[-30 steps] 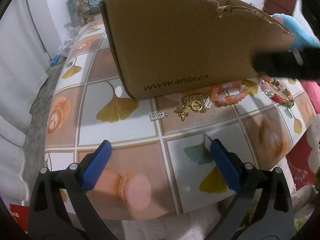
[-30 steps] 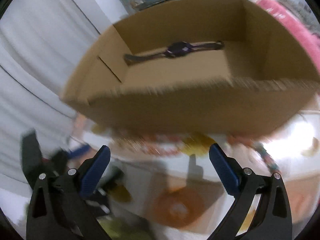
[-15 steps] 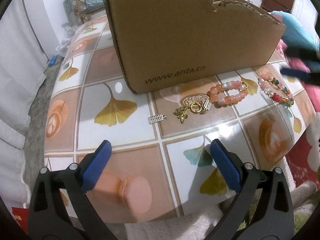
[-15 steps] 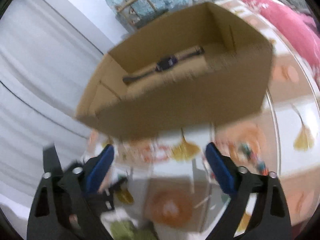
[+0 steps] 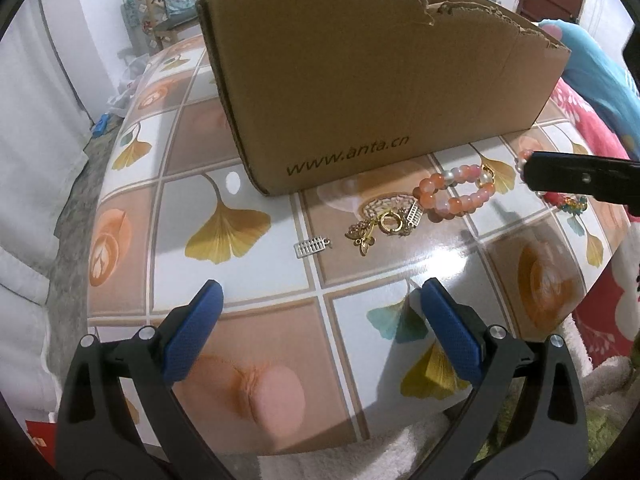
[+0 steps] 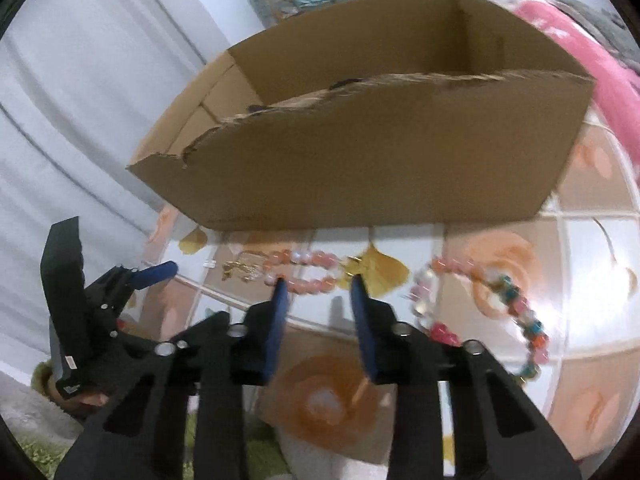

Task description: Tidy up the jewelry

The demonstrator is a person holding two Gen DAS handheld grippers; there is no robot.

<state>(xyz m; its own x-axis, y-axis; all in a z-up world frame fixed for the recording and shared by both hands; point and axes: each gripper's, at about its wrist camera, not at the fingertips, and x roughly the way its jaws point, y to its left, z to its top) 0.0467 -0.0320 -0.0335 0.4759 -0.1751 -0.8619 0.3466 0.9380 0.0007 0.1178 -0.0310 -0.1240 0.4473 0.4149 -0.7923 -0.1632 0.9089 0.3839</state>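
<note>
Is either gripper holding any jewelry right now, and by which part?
Nothing is held. The left gripper is open over bare table. The right gripper has just been closing, with nothing between its pads; the orange bead bracelet lies just beyond its tips.

The cardboard box (image 6: 360, 152) hides most of a dark thing (image 6: 344, 83) inside it. The right gripper (image 5: 532, 172) covers part of the multicoloured bracelet (image 5: 570, 202). The right wrist view is blurred.

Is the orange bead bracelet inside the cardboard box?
No, the orange bead bracelet lies on the table in front of the cardboard box, outside its wall.
</note>
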